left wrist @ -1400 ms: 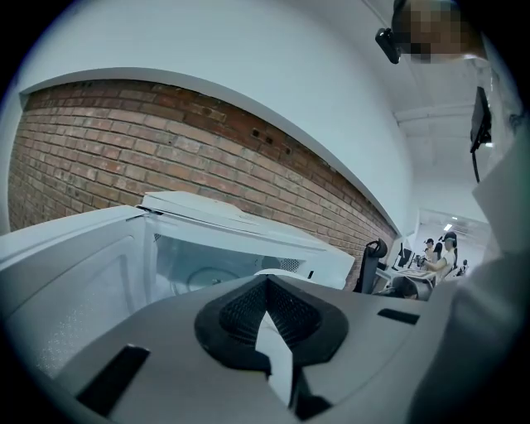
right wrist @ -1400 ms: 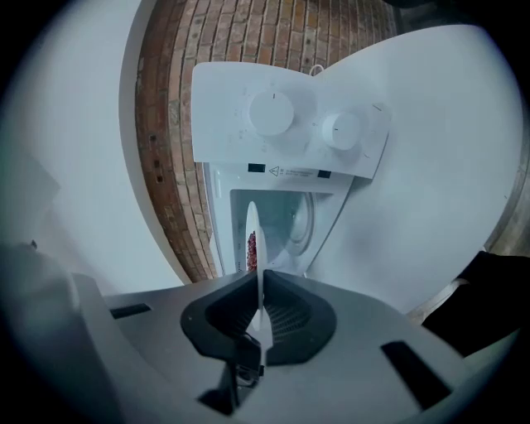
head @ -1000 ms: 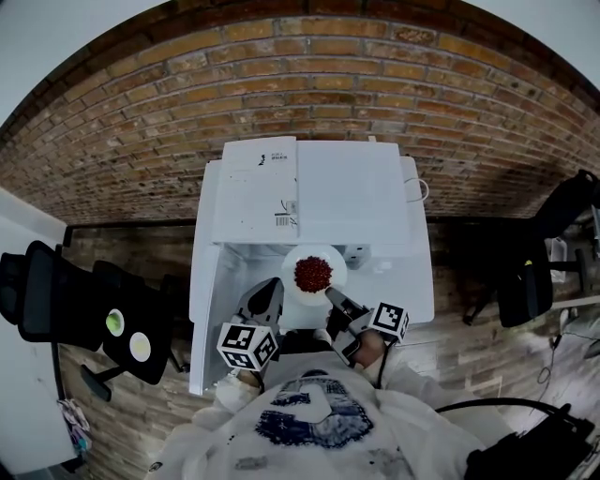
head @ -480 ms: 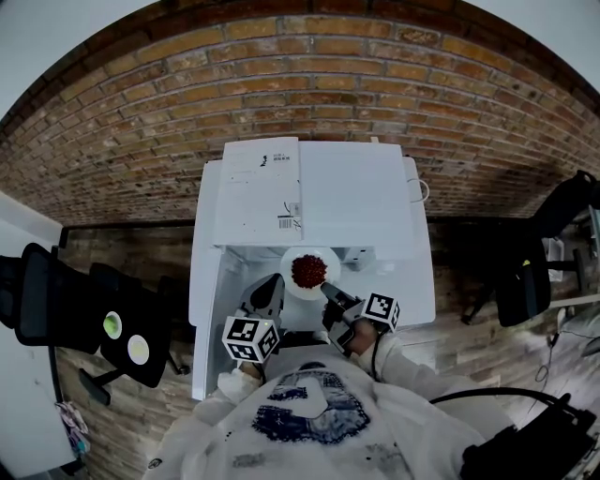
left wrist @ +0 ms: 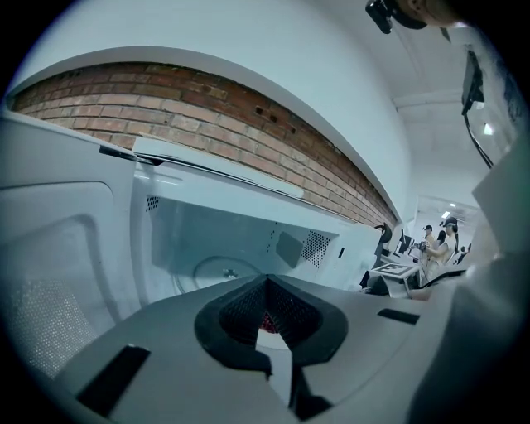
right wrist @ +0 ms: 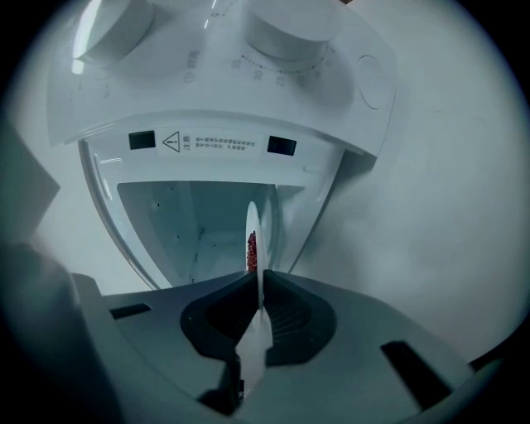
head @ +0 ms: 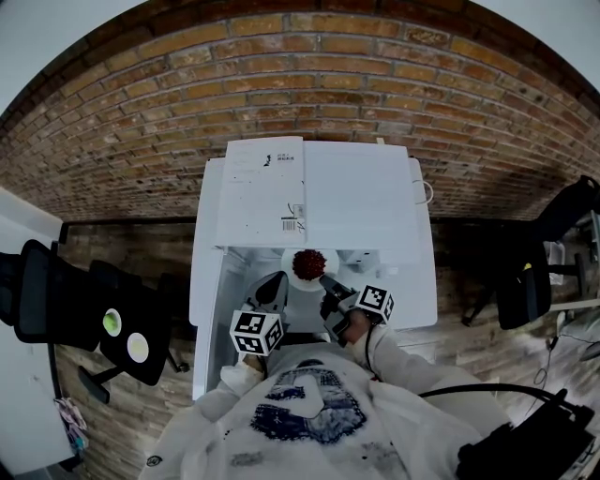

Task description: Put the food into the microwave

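Head view: a white box-shaped microwave (head: 361, 192) stands against a red brick wall (head: 309, 84), its door (head: 208, 300) swung open to the left; a round white plate (head: 324, 261) heaped at its centre with small dark-red food pieces (head: 308, 263) sits at the mouth of the cavity, its far rim just under the front edge of the microwave's top; the left gripper (head: 273, 290) meets the plate's near-left rim and the right gripper (head: 326, 281) its near-right rim.

Left gripper view: the left gripper (left wrist: 267, 305) has its jaws pressed together on the white rim of the plate (left wrist: 271, 341), a patch of the red food (left wrist: 267, 323) showing just beyond; the pale cavity lies ahead, with a round glass turntable (left wrist: 222, 270) on its floor.

Right gripper view: the right gripper (right wrist: 258, 286) pinches the plate (right wrist: 252, 228), seen edge-on as a thin white blade; the red food (right wrist: 251, 251) clings to its left face; the open cavity lies behind, and two round white dials (right wrist: 291, 25) lie at the top of the frame.
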